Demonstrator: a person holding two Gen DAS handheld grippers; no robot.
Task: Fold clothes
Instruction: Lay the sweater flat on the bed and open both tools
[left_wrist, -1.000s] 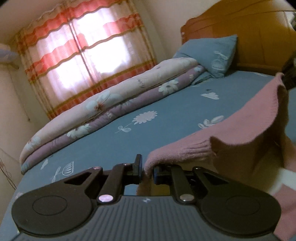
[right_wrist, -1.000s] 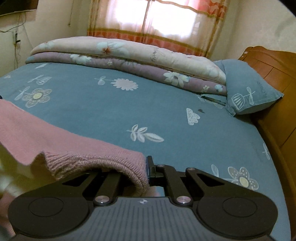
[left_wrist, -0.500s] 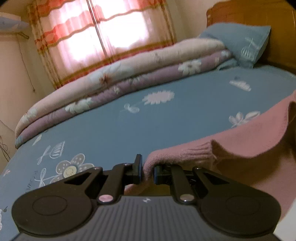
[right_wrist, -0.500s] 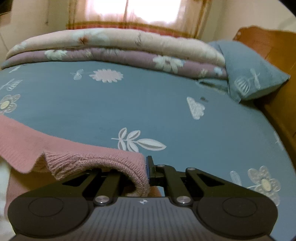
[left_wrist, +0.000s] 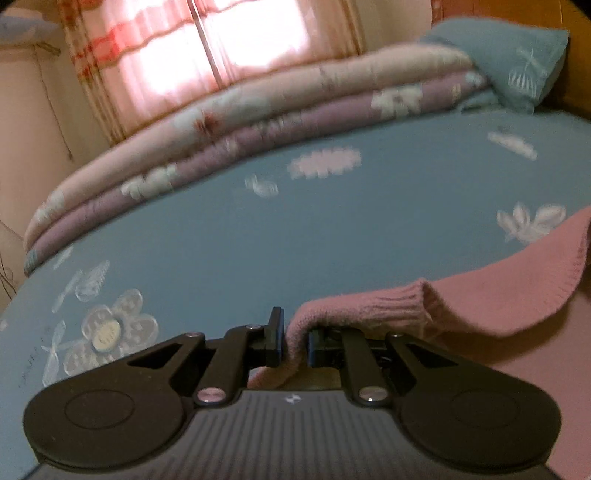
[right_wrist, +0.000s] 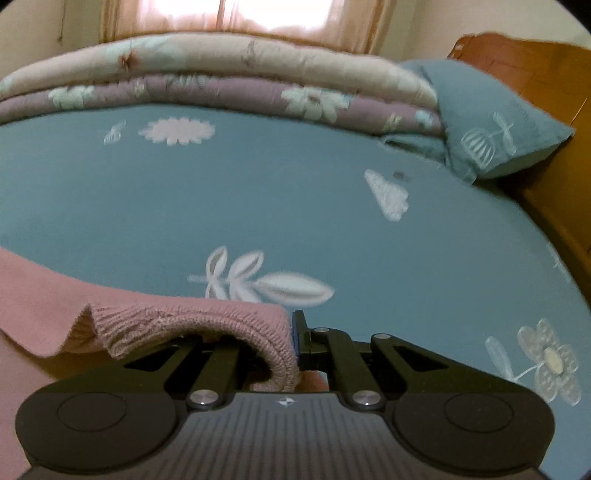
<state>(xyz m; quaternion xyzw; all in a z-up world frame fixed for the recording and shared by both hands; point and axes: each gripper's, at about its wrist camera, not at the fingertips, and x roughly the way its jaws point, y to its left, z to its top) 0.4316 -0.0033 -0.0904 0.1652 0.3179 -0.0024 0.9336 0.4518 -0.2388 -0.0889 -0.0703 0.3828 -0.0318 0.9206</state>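
Note:
A pink knitted sweater (left_wrist: 491, 299) hangs between both grippers, low over a blue floral bed sheet (left_wrist: 332, 236). My left gripper (left_wrist: 295, 343) is shut on a ribbed edge of the sweater, which spreads off to the right in the left wrist view. In the right wrist view the same pink sweater (right_wrist: 48, 306) comes in from the left, and my right gripper (right_wrist: 291, 347) is shut on its ribbed hem, which drapes over the left finger and hides it.
A folded quilt (right_wrist: 229, 77), cream over purple, lies along the far side of the bed under a curtained window (left_wrist: 207, 48). A blue pillow (right_wrist: 487, 122) leans on the wooden headboard (right_wrist: 535, 74) at the right.
Both grippers have dropped lower and moved forward over the sheet, still holding the sweater. The left view has swung left, so the headboard has slid out of sight.

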